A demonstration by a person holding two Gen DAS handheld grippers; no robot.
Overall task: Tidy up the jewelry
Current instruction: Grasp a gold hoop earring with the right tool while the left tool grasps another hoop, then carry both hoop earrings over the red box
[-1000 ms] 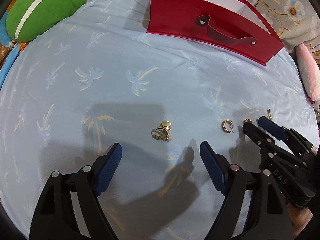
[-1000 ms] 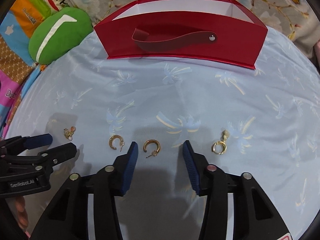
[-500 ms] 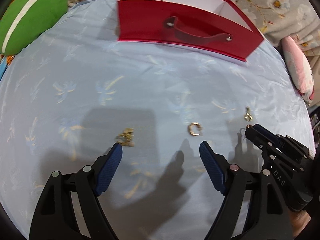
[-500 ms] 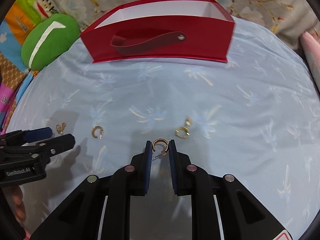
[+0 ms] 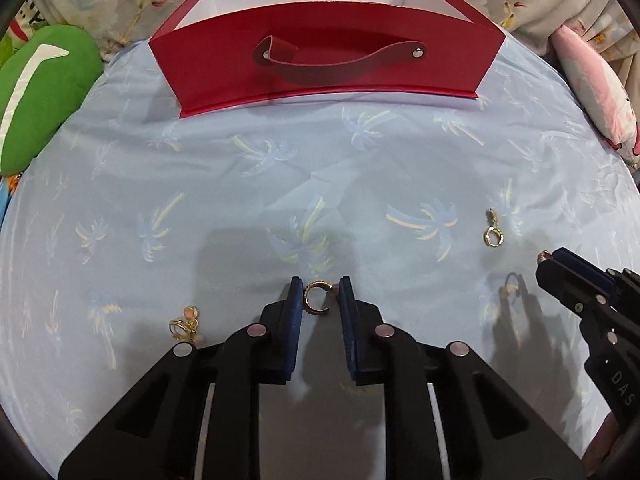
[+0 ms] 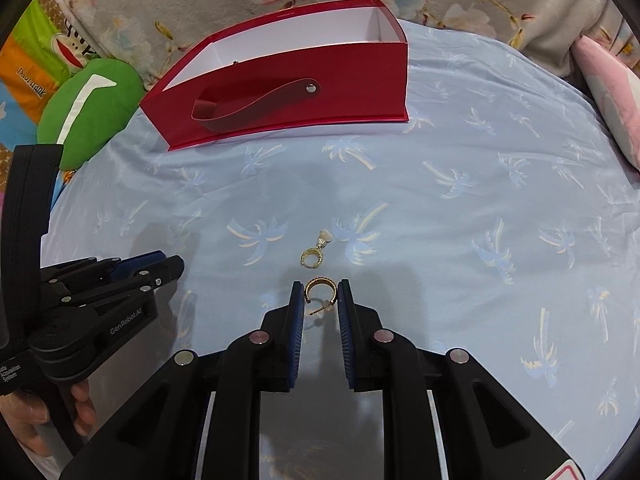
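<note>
Palm-printed blue cloth [image 5: 280, 184] carries a red box [image 5: 328, 52]. Nearer than it, each gripper, left [image 5: 319, 292] and right [image 6: 319, 294], is narrowed around a gold hoop earring [image 5: 317, 298] [image 6: 319, 289], seemingly gripped. Only the left view shows a tangled earring cluster [image 5: 185, 322].

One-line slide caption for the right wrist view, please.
Right gripper shut on a gold hoop earring, a dangle earring just ahead, red box beyond.

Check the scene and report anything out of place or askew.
Two earrings lie loose on the palm-print sheet, outside the red box: a gold cluster by the left gripper, a dangling hoop farther right. Nothing looks damaged or spilled.
</note>
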